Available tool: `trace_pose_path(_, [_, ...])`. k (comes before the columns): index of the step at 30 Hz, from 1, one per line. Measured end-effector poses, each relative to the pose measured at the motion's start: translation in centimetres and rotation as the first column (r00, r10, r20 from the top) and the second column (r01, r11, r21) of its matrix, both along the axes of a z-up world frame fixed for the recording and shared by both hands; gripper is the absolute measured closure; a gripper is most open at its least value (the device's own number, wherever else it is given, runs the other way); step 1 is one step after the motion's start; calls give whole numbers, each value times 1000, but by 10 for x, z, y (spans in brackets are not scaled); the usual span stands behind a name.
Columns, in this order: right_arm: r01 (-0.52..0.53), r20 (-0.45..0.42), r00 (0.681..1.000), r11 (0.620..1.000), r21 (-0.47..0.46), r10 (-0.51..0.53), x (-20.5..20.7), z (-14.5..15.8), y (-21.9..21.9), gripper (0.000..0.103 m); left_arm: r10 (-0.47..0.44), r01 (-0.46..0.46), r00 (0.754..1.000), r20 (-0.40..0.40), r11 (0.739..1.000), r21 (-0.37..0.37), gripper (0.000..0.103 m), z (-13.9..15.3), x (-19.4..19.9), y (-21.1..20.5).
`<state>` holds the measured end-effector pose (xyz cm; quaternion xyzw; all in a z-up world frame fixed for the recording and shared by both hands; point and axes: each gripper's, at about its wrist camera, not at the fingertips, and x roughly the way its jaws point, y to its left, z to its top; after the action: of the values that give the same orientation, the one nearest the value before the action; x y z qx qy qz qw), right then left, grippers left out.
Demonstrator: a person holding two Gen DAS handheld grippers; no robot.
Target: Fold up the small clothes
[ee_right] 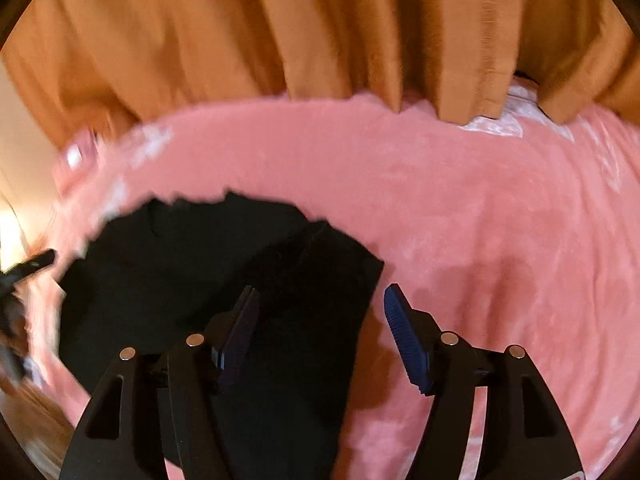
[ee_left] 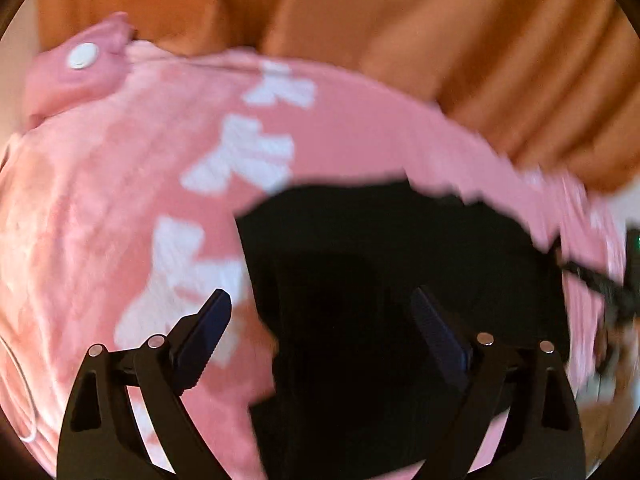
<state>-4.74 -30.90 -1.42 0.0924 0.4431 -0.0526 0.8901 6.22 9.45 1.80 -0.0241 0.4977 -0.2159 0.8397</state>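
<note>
A small black garment (ee_left: 380, 264) lies flat on a pink blanket (ee_left: 100, 200) with white bow prints. In the right wrist view the garment (ee_right: 192, 276) shows a neckline at the far side and a folded edge on its right. My left gripper (ee_left: 320, 300) is open and empty, just above the garment's left edge. My right gripper (ee_right: 320, 300) is open and empty, straddling the garment's right edge. The left gripper also shows at the left rim of the right wrist view (ee_right: 28, 264).
An orange curtain (ee_right: 320, 32) hangs behind the far edge of the blanket (ee_right: 500, 220). A pink flap with a white button (ee_left: 83, 56) sits at the blanket's far left corner. The right gripper shows at the right rim of the left view (ee_left: 600, 280).
</note>
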Motion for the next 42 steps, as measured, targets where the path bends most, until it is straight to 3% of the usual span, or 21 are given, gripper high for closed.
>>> trace_pose_path(2, [-28,-40,999,998,-62,26,-3,-6,6,39,-74,72,997,25,994,79,14,0,-13,-2])
trace_pose_path(5, [-105,-82,992,985,-135,94,-4,-15,18,39,-126,108,991,51,958,266,14,-19,-17,-14])
trace_pose_path(7, [-119,-111,989,979,-166,101,5,-23,26,39,-120,78,990,72,900,428,14,-38,-5,-29])
trace_pose_path(9, [-99,-88,992,987,-127,88,20,-25,27,41,-107,21,981,161,888,460,14,-37,13,-40])
trace_pose_path(11, [-21,-36,999,994,-107,17,34,-17,18,41,-19,-84,973,232,900,427,14,-30,31,-40])
trace_pose_path(13, [116,42,992,993,-15,-116,46,-7,-6,41,131,-216,963,237,898,382,14,-22,56,-24])
trace_pose_path(14, [156,48,986,987,35,-158,47,-6,-14,41,207,-271,953,220,906,326,15,-16,64,-10])
trace_pose_path(16, [207,22,977,967,148,-212,44,-9,-28,41,332,-346,936,120,931,116,15,-6,71,24])
trace_pose_path(18, [202,3,978,955,218,-208,35,-11,-32,41,353,-350,935,36,934,-68,15,-5,70,45])
trace_pose_path(19, [178,-3,983,956,232,-182,30,-13,-32,41,344,-341,939,11,935,-94,15,-7,69,48])
trace_pose_path(24, [139,-69,989,972,189,-128,28,-35,-27,40,241,-241,970,-4,970,-43,17,-21,58,18])
trace_pose_path(28, [135,-70,990,974,181,-124,31,-37,-18,40,178,-177,983,37,984,-19,27,-25,55,-14])
trace_pose_path(32, [142,-46,990,975,171,-136,33,-32,-14,60,195,-198,978,-72,980,-24,58,-48,64,-21])
trace_pose_path(34, [147,-39,989,974,170,-142,32,-29,-14,61,210,-212,976,-52,977,-21,70,-46,64,-20])
trace_pose_path(36, [150,-35,989,974,171,-147,30,-28,-16,61,200,-204,978,-62,977,-61,93,-42,63,-20])
trace_pose_path(42, [147,-18,989,982,120,-146,24,-20,-14,70,246,-248,969,-38,966,-78,99,-28,56,-14])
